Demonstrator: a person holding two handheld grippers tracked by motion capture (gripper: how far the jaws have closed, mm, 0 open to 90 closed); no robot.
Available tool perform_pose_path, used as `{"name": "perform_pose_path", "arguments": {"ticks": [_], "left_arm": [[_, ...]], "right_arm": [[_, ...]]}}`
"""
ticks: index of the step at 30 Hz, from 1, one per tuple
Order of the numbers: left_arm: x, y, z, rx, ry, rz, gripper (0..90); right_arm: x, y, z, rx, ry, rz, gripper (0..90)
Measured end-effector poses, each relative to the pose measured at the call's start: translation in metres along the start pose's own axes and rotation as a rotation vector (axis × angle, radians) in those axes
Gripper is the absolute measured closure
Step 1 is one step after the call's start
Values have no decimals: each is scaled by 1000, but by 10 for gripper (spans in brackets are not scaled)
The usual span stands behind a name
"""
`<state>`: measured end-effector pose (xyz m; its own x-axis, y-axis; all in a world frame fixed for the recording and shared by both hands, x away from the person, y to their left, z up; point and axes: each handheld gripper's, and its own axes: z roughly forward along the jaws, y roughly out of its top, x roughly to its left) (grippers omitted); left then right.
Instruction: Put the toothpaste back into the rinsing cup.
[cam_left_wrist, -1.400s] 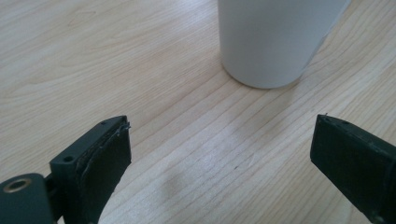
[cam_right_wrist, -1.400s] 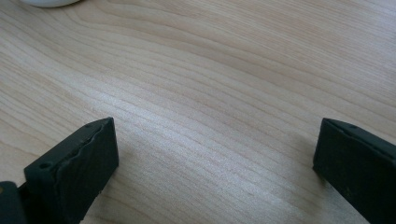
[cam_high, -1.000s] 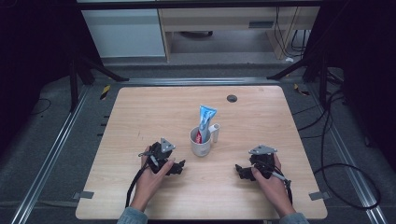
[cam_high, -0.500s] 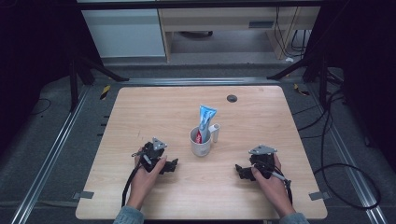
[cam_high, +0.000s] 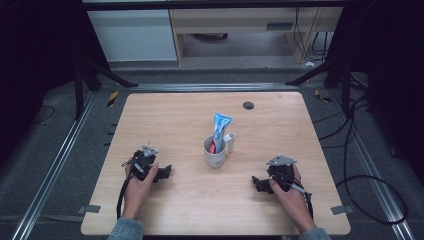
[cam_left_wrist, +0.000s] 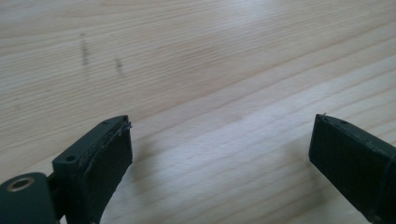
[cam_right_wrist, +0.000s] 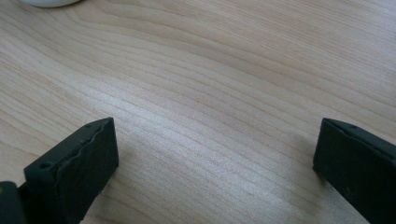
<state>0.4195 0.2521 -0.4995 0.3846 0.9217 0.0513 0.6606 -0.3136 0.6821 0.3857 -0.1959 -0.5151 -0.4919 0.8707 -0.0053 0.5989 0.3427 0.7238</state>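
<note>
A pale wooden table (cam_high: 165, 120) with rounded corners stands on a dark grey floor, with metal rails along its sides and white cabinets beyond its far edge. Near the middle of the table stands a white mug (cam_high: 215, 152), upright, its handle turned to the far right. A blue and white toothpaste tube (cam_high: 220, 130) stands in the mug and rises well above its rim, with something red beside it inside the mug, too small to make out. Far behind the mug, close to the far edge of the table, lies a small dark round thing (cam_high: 248, 105). The left gripper (cam_high: 165, 173) rests on the table to the near left of the mug, apart from it, held in the person's left hand (cam_high: 137, 182); in the left gripper view its two black jaws stand wide apart over bare wood grain, with nothing between them. The right gripper (cam_high: 256, 183) rests to the near right of the mug, about as far from it, held in the right hand (cam_high: 289, 192); its jaws are likewise spread wide and hold nothing, and in the right gripper view the mug's white base (cam_right_wrist: 46, 2) shows at the top left edge.
</note>
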Motion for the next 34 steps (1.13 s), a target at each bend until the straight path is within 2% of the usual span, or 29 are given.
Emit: {"name": "perform_pose_path", "arguments": {"ticks": [6, 11, 18, 21, 34], "left_arm": [[21, -4, 3, 6, 22, -30, 55], [31, -4, 5, -6, 21, -59, 51], [35, -5, 8, -24, 14, -53, 40], [37, -7, 10, -46, 8, -50, 21], [38, -7, 10, -39, 10, -52, 0]], "right_arm": [[0, 0, 0, 0, 0, 0, 3], [0, 0, 0, 0, 0, 0, 3], [0, 0, 0, 0, 0, 0, 3], [0, 0, 0, 0, 0, 0, 3], [0, 0, 0, 0, 1, 1, 3]]}}
